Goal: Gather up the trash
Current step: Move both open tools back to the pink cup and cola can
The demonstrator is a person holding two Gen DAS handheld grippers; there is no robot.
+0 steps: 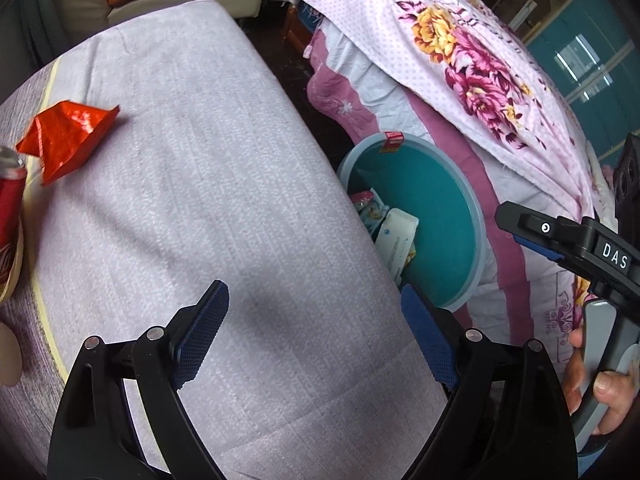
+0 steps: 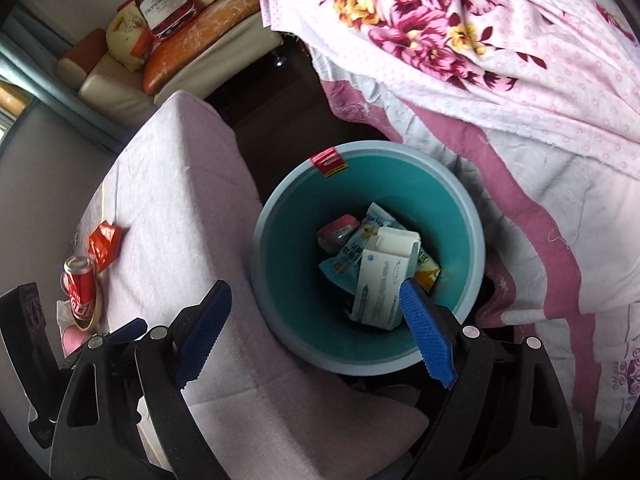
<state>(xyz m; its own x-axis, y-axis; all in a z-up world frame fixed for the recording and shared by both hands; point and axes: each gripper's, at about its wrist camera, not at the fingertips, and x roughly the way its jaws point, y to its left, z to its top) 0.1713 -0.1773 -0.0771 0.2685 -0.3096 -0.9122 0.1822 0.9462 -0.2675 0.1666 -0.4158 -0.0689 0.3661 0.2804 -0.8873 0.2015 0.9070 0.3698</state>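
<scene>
A teal bin [image 2: 292, 280] with a pale blue rim stands on the floor beside the table; a white carton [image 2: 384, 280] and several wrappers lie in it. My right gripper [image 2: 316, 332] hangs open over the bin's near rim, nothing between its blue pads. In the left wrist view my left gripper [image 1: 316, 336] is open above the lilac tablecloth [image 1: 200, 160], empty. A crumpled red wrapper [image 1: 66, 138] lies at the table's far left, and a red can [image 1: 10, 204] stands next to it. The bin [image 1: 440, 208] shows to the right, and the right gripper's body [image 1: 576, 248] is held by a hand.
A bed with a floral quilt [image 2: 480, 60] and pink-trimmed sheet runs along the right, close to the bin. A cream sofa with orange cushions [image 2: 192, 44] stands at the back. A roll of tape [image 2: 90, 316] rings the can's base. Dark floor lies between table and bed.
</scene>
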